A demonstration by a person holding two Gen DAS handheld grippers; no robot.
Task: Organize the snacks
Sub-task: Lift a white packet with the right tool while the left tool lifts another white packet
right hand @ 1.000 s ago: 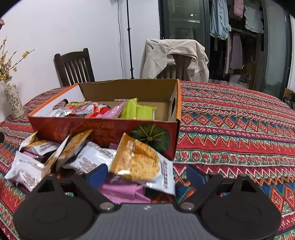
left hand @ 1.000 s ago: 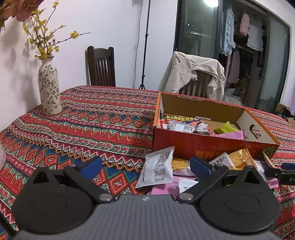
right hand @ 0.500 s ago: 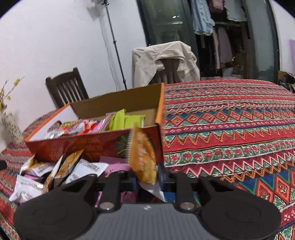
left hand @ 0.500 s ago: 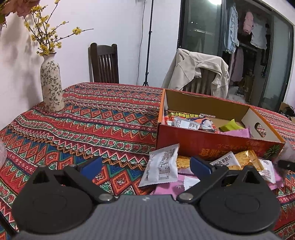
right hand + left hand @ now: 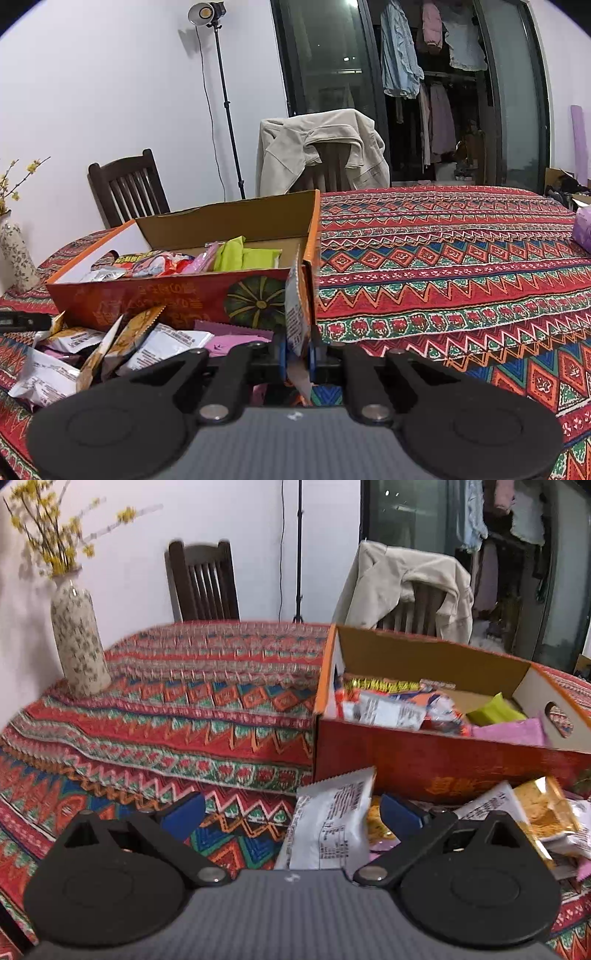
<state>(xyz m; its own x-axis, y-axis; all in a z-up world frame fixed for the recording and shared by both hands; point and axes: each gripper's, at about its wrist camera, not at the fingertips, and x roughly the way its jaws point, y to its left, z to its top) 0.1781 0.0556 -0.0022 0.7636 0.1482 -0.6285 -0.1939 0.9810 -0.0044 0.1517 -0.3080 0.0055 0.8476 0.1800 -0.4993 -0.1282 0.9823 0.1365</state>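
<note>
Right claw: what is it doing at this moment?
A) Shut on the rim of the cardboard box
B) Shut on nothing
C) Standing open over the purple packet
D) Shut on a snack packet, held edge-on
D: the right claw has its blue pads pressed on a thin snack packet that stands edge-on in front of the cardboard box.

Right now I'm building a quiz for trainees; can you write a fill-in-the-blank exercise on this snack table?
1. The right hand-held gripper is shut on a snack ____.
2. The left hand-held gripper is ____.
3. The green packets lie inside the orange cardboard ____.
4. The floral ceramic vase holds ____ flowers.

Missing words: packet; open; box; yellow
</note>
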